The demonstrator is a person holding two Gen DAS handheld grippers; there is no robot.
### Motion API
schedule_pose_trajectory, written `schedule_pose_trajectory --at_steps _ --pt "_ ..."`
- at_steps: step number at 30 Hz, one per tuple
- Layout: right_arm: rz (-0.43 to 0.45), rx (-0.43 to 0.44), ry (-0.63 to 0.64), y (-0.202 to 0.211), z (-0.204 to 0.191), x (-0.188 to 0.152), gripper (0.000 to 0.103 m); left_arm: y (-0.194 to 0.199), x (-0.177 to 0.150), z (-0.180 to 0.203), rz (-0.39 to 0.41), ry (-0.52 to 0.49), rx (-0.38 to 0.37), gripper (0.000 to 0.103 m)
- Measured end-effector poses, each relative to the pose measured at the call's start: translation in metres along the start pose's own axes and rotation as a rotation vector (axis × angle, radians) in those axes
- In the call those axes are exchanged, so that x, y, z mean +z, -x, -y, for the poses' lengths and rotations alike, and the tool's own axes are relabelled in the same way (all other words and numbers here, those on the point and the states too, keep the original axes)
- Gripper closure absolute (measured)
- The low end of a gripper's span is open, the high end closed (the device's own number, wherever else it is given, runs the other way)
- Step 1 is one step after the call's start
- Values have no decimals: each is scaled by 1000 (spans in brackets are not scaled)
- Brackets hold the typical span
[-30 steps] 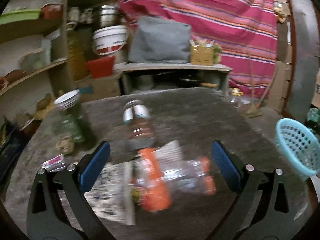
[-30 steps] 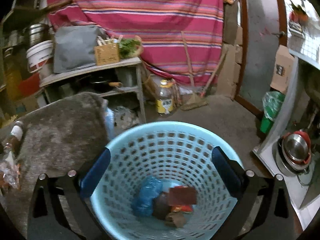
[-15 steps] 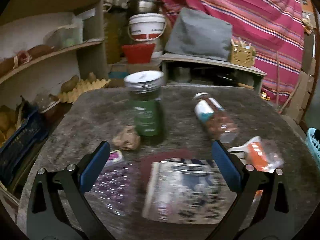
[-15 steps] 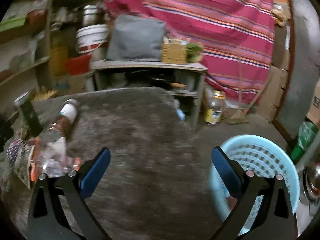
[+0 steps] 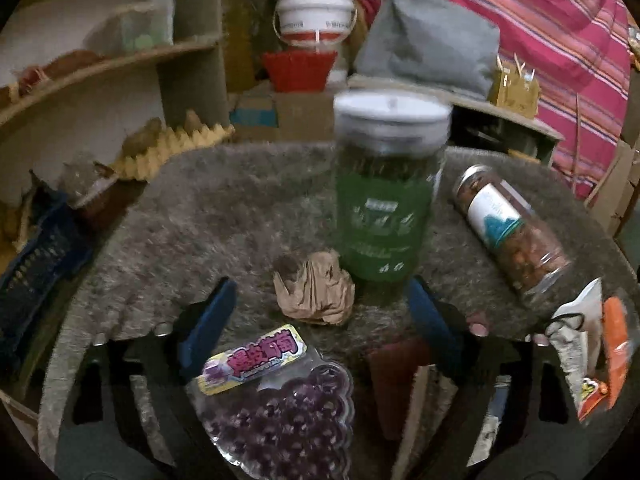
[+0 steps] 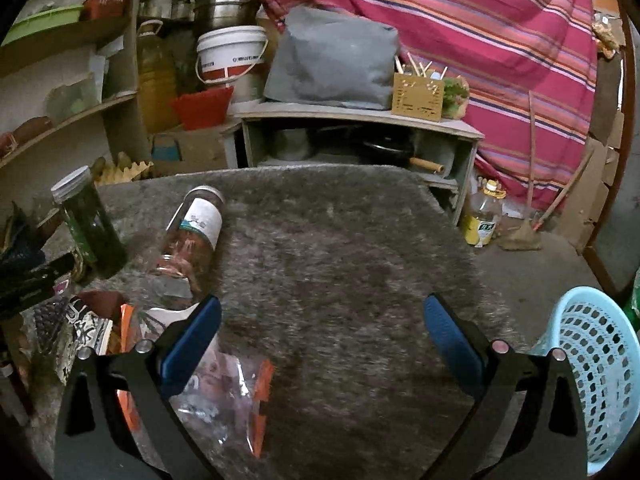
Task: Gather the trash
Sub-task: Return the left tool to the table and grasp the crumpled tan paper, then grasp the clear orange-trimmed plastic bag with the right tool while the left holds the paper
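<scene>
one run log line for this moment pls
left claw: open, closing in over crumpled paper | right claw: open, empty | basket: off table's right edge

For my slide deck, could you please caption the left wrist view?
Open left claw closing around crumpled brown paper ball beside upright green-labelled jar on grey rug.

Dim room. A striped pink cloth hangs as the back wall from 12 to 2 o'clock. Wooden shelves stand at 10, a low grey cabinet at 12. The counter wears grey shaggy fabric. Bare concrete floor lies at 3 o'clock.
</scene>
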State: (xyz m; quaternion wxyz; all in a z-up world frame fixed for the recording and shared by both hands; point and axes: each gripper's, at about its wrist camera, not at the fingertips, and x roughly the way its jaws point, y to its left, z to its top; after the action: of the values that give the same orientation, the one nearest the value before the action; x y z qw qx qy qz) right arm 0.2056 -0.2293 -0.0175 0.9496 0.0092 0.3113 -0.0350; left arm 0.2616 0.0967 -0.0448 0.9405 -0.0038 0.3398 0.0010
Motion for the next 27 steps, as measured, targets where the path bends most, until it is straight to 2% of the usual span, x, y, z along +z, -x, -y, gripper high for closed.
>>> schedule_pose_trajectory --at_steps 3,8,14,16,27 --pt "-6 -3 3 -5 -3 0 4 -11 0 -7 -40 23 -20 26" --pt "-11 -7 7 -8 -5 -1 4 -21 3 -13 -55 36 -19 29" --pt "-25 -20 16 -12 -4 -3 4 -35 9 -13 -89 16 -27 43" --pt "-25 -22 15 -13 -4 -3 4 -38 9 -12 -110 11 -49 55" --pt "-13 -32 38 -10 -6 -3 4 -33 8 -9 -86 -1 -54 59"
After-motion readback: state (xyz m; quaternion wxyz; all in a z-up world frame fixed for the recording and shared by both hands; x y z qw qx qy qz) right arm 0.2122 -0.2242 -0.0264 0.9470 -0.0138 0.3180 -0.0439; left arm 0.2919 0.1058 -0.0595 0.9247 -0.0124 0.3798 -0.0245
